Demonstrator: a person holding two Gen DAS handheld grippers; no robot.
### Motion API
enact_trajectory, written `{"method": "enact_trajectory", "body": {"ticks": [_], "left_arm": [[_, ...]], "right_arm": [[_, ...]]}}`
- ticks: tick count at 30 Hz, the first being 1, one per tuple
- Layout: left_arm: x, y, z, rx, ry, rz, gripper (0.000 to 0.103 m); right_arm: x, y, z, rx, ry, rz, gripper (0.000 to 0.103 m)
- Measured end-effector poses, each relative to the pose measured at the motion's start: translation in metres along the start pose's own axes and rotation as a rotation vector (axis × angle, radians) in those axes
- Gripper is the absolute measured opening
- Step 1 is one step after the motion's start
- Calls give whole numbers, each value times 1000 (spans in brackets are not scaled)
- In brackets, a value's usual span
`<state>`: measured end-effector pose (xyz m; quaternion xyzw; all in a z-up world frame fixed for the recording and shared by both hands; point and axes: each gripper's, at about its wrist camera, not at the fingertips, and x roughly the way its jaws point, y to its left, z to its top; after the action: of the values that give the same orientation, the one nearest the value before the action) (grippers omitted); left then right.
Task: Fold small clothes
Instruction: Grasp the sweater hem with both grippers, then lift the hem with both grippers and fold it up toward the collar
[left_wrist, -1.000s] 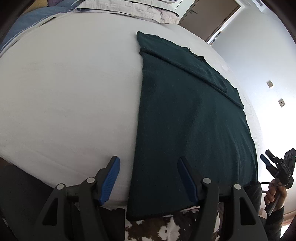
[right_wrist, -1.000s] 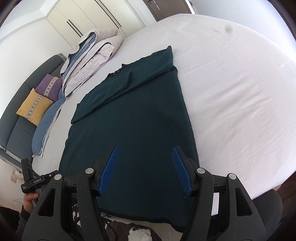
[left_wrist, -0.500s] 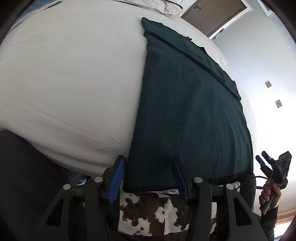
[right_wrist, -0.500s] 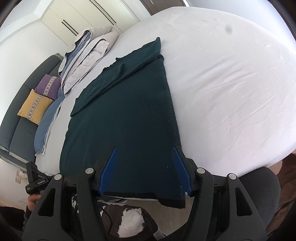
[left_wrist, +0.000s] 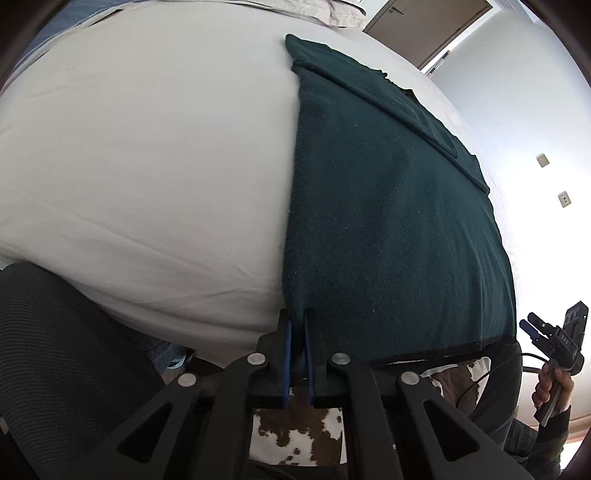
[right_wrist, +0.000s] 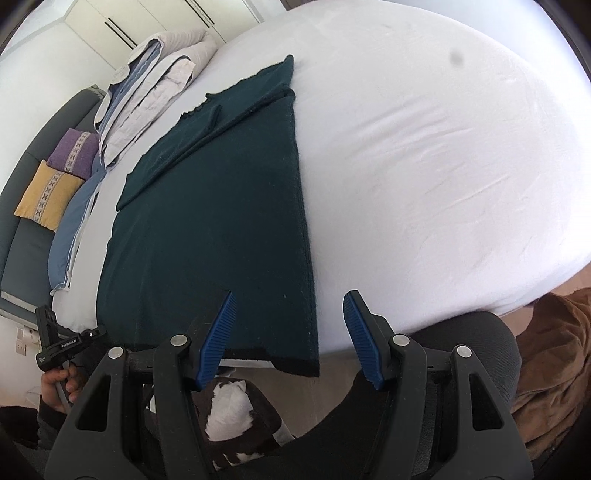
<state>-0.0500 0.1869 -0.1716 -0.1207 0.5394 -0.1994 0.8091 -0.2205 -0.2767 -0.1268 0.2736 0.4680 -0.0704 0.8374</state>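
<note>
A dark green sweater (left_wrist: 388, 206) lies flat on the white bed (left_wrist: 147, 166), its sleeves folded across the far end and its hem hanging over the near edge. My left gripper (left_wrist: 297, 321) is shut on the hem's near left corner. My right gripper (right_wrist: 288, 321) is open, its blue pads (right_wrist: 218, 343) either side of the hem's right corner (right_wrist: 303, 354) and just short of it. The sweater (right_wrist: 221, 221) fills the middle of the right wrist view. The right gripper also shows at the left view's right edge (left_wrist: 535, 328), and the left one at the right view's left edge (right_wrist: 85, 338).
Folded bedding (right_wrist: 155, 85) lies at the bed's (right_wrist: 424, 166) far end, with a grey sofa and its purple and yellow cushions (right_wrist: 48, 192) beyond. A black mesh chair (left_wrist: 66, 362) and a cowhide rug (left_wrist: 295, 424) are below the bed's near edge. A door (left_wrist: 424, 26) is behind.
My left gripper has moved onto the hem's left corner and shut on it. My right gripper has drawn back toward the hem's right corner, staying open.
</note>
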Motion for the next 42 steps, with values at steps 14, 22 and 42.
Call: {"method": "enact_trajectory", "body": {"ticks": [14, 22, 42], "left_arm": [[-15, 2, -1, -22, -20, -50, 6], [-41, 7, 12, -114, -101, -226, 6], [-70, 0, 127, -236, -307, -437, 1]], "right_arm": [[30, -18, -12, 73, 99, 45, 10], [-6, -4, -5, 58, -30, 203, 6], [-30, 63, 133, 86, -251, 417, 6]]}}
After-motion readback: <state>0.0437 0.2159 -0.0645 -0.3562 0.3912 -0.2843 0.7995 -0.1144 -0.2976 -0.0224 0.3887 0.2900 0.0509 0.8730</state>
